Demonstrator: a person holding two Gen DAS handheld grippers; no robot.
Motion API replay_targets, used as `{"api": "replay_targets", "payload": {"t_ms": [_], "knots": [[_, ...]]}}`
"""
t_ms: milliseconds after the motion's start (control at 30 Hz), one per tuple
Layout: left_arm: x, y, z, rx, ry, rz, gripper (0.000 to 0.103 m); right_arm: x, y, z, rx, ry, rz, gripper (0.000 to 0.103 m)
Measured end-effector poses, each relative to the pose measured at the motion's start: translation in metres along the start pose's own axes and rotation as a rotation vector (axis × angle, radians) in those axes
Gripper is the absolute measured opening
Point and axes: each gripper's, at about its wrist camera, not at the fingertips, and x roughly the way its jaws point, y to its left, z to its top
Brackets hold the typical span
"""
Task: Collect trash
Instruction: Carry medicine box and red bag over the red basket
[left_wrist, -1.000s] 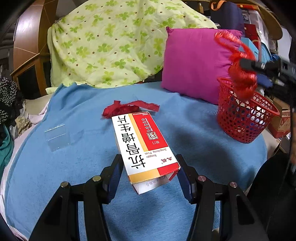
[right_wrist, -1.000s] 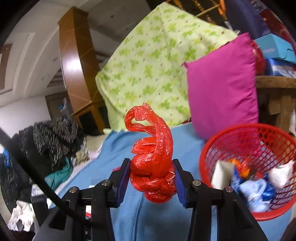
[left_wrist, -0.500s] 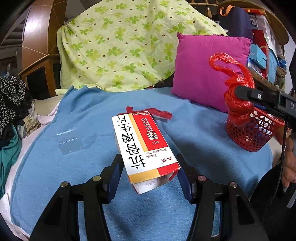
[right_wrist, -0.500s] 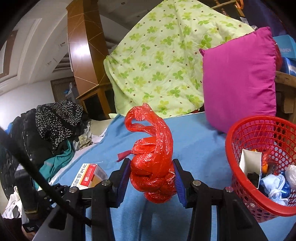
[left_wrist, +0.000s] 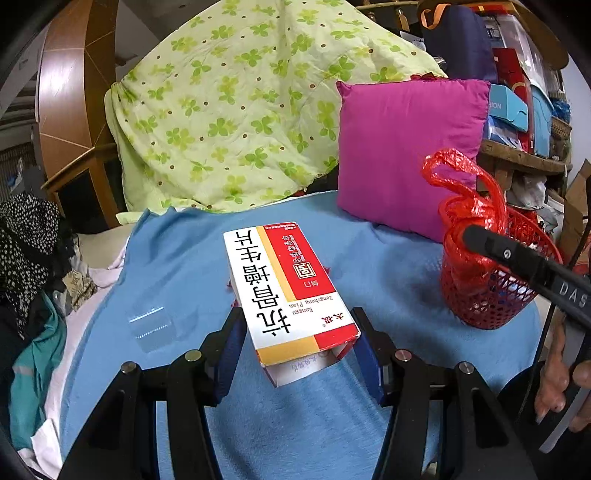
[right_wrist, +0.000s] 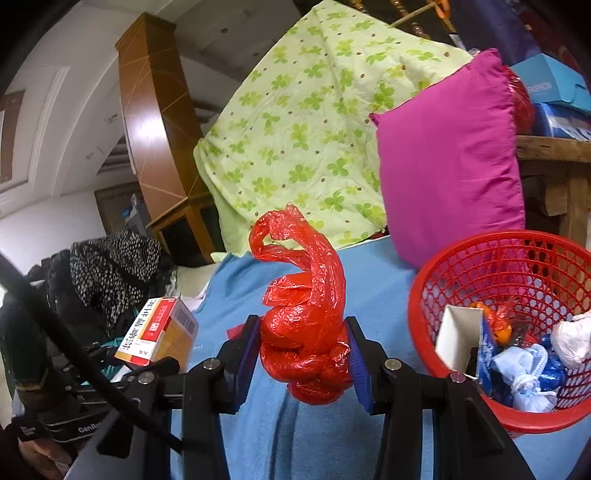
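Note:
My left gripper (left_wrist: 300, 343) is shut on a white, red and yellow medicine box (left_wrist: 288, 291) and holds it above the blue blanket (left_wrist: 388, 273). The box also shows in the right wrist view (right_wrist: 157, 330) at the left. My right gripper (right_wrist: 303, 354) is shut on a crumpled red plastic bag (right_wrist: 306, 325), held above the blanket to the left of the red mesh basket (right_wrist: 517, 266). The bag (left_wrist: 469, 221) and basket (left_wrist: 491, 299) show at the right of the left wrist view. The basket holds several pieces of trash.
A clear small plastic bag (left_wrist: 151, 326) lies on the blanket at the left. A magenta pillow (left_wrist: 406, 155) and a green clover quilt (left_wrist: 236, 103) stand behind. Clothes (left_wrist: 26, 243) pile at the left. Shelves with boxes (left_wrist: 517, 96) are at the right.
Both grippers have risen and shifted, each still holding its item. The left view now looks further over the bed; the red scrap behind the box is now almost hidden.

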Motion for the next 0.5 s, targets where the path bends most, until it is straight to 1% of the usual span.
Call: {"api": "replay_targets", "payload": {"t_ms": [233, 367, 500], "knots": [[-0.009, -0.016, 0.021, 0.038, -0.009, 0.019, 0.059, -0.016, -0.011, 0.005, 0.037, -0.039, 0.001, 0.048], [-0.014, -0.023, 0.033, 0.058, -0.025, 0.019, 0.059, -0.030, -0.013, 0.010, 0.054, -0.076, 0.004, 0.048], [-0.019, -0.031, 0.044, 0.076, -0.046, 0.017, 0.059, -0.046, -0.015, 0.019, 0.059, -0.109, -0.010, 0.048]]}}
